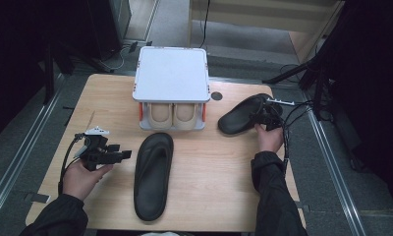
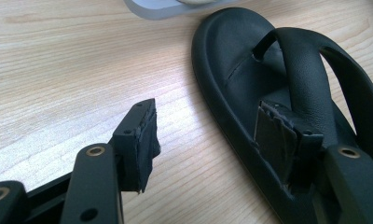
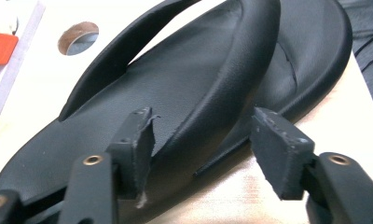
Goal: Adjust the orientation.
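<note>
Two black flip-flops lie on the wooden table (image 1: 214, 172). One flip-flop (image 1: 153, 177) lies lengthwise at the centre front. My left gripper (image 1: 125, 154) is just left of it, open, with one jaw over the sandal's edge (image 2: 231, 70) and the other over bare wood. The second flip-flop (image 1: 242, 114) lies at the right, angled. My right gripper (image 1: 259, 118) is at its near side, open, its jaws on either side of the sandal's strap (image 3: 231, 79) without closing on it.
A white lidded rack (image 1: 171, 73) stands at the back centre with a pair of beige slippers (image 1: 173, 116) under it. A round cable hole (image 1: 216, 96) sits beside it. Cables trail off the table's right edge (image 1: 295, 115).
</note>
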Demonstrator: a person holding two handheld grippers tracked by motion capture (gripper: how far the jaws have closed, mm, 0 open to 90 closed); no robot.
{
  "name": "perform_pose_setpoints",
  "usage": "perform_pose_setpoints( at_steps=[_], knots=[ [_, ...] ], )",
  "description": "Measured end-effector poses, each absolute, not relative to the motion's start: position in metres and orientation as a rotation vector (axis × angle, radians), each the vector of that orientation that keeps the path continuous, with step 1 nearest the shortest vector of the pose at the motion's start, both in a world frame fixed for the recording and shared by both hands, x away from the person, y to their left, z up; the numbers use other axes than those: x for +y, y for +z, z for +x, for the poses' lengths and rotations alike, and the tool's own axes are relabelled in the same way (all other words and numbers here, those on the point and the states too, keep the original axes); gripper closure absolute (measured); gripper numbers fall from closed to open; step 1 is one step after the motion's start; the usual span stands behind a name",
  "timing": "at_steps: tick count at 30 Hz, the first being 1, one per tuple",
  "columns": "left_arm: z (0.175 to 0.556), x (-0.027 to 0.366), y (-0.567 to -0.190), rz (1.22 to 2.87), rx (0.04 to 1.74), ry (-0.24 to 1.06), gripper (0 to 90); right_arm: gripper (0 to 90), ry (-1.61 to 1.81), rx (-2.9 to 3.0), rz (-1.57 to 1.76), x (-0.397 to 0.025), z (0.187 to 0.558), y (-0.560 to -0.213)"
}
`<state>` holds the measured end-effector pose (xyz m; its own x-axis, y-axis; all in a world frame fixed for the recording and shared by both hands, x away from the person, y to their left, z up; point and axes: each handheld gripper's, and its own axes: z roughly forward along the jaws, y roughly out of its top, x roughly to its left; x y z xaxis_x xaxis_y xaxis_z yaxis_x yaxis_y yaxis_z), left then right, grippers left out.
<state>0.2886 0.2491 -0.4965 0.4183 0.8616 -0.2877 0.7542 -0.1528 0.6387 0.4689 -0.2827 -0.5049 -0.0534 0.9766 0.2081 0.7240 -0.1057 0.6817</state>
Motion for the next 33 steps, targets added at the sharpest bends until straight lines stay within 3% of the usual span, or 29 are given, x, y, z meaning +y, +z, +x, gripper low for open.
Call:
perform_pose_setpoints(
  at_steps=[11, 19, 33],
  knots=[
    [0.2883, 0.2493, -0.4965, 1.941, 1.369, 0.181, 39.6, 47.1, 0.939, 1.834, 1.85, -0.2808, 0.4712, -0.5061],
    [0.2882, 0.2488, -0.4972, 1.939, 1.371, 0.183, 39.6, 73.1, 0.965, 1.864, 1.836, -0.2838, 0.4702, -0.5045],
    [0.2886, 0.25, -0.4972, 1.933, 1.376, 0.184, 39.6, 77.4, 0.952, 1.893, 1.813, -0.2798, 0.4705, -0.5017]
  ],
)
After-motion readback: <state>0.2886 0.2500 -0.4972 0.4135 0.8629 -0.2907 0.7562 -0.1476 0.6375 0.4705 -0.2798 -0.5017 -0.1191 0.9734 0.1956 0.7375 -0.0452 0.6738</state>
